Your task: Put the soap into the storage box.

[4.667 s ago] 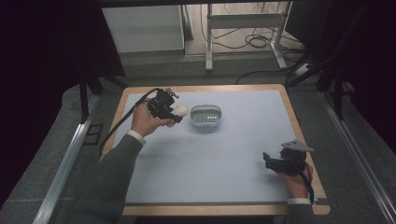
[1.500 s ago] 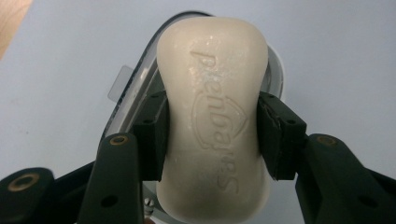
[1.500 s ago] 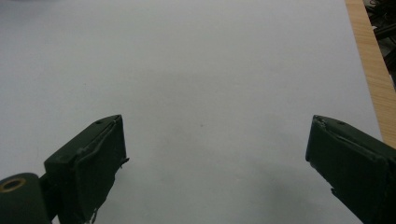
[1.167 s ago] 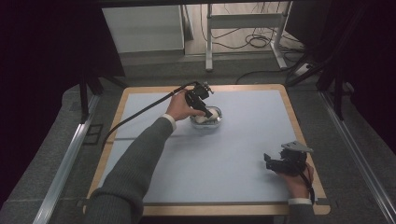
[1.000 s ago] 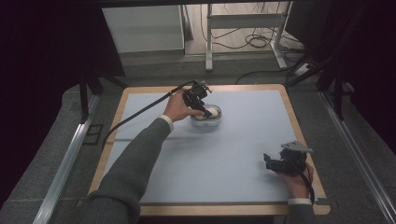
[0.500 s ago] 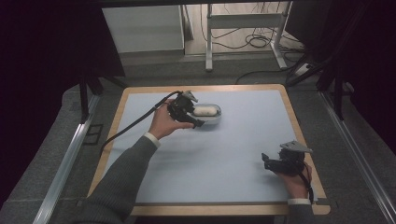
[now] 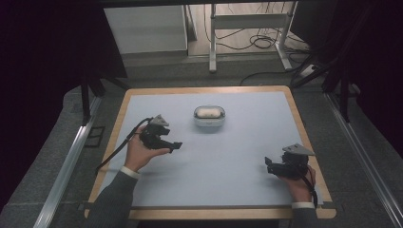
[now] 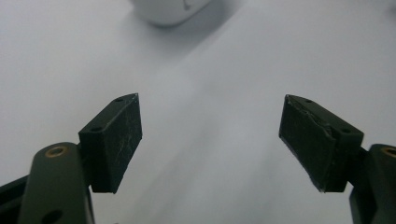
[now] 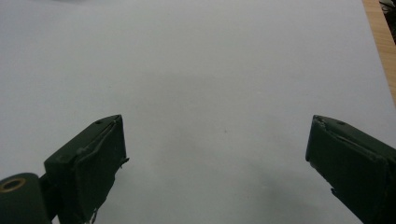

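Note:
A small rounded white case (image 7: 209, 115) sits on the pale mat toward the back middle of the table; its lower edge shows at the top of the left gripper view (image 8: 168, 9). My left gripper (image 7: 177, 145) hovers to the left of and in front of the case, apart from it. Its jaws (image 8: 211, 112) have just been opening and stand wide with nothing between them. My right gripper (image 7: 268, 164) rests at the front right, open (image 9: 215, 135) over bare mat.
The pale mat (image 7: 237, 156) lies on a table with a wooden rim (image 7: 304, 128). A black cable (image 7: 119, 149) trails from the left gripper toward the left edge. Metal rails and a dark floor surround the table.
The left hand drew back from the case toward the front left and lowered, and its jaws spread apart. The case stays where it was. The right gripper has not moved.

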### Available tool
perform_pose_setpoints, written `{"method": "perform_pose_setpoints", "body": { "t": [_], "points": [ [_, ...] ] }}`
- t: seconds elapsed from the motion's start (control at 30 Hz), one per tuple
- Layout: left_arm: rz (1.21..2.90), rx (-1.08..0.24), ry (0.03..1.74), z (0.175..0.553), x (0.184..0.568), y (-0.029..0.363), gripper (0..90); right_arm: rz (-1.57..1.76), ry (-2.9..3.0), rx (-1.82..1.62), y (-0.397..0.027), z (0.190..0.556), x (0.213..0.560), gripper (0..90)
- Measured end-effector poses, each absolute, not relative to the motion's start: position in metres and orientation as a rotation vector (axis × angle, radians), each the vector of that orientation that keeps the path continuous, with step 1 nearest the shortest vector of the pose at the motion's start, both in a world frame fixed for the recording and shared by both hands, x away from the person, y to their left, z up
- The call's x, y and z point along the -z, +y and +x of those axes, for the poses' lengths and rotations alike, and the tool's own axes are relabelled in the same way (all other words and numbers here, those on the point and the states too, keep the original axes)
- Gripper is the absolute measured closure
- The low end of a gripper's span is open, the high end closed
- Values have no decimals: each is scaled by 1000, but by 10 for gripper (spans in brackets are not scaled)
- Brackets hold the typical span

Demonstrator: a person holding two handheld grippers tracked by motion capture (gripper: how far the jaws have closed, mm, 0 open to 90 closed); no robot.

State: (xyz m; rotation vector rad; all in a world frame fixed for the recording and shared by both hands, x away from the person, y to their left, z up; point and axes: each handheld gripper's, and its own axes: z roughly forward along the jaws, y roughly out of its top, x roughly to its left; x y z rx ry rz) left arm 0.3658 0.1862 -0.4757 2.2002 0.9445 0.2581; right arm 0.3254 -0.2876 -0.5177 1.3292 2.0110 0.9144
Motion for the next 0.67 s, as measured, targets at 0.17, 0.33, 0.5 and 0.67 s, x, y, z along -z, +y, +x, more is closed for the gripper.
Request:
{"method": "perform_pose_setpoints", "body": {
  "t": [0.17,0.33,0.5,0.67],
  "points": [
    [2155,-255,1016,346,494,218,213,1334,2016,-950,-286,325,517,46],
    [2131,-255,1064,328,510,233,205,1338,2014,-925,-286,325,519,46],
    [2125,-247,1067,321,517,236,205,1328,2007,-935,-284,325,517,46],
    [2124,-273,1075,322,519,236,189,1291,2008,-947,-280,325,512,46]
  ]
}}
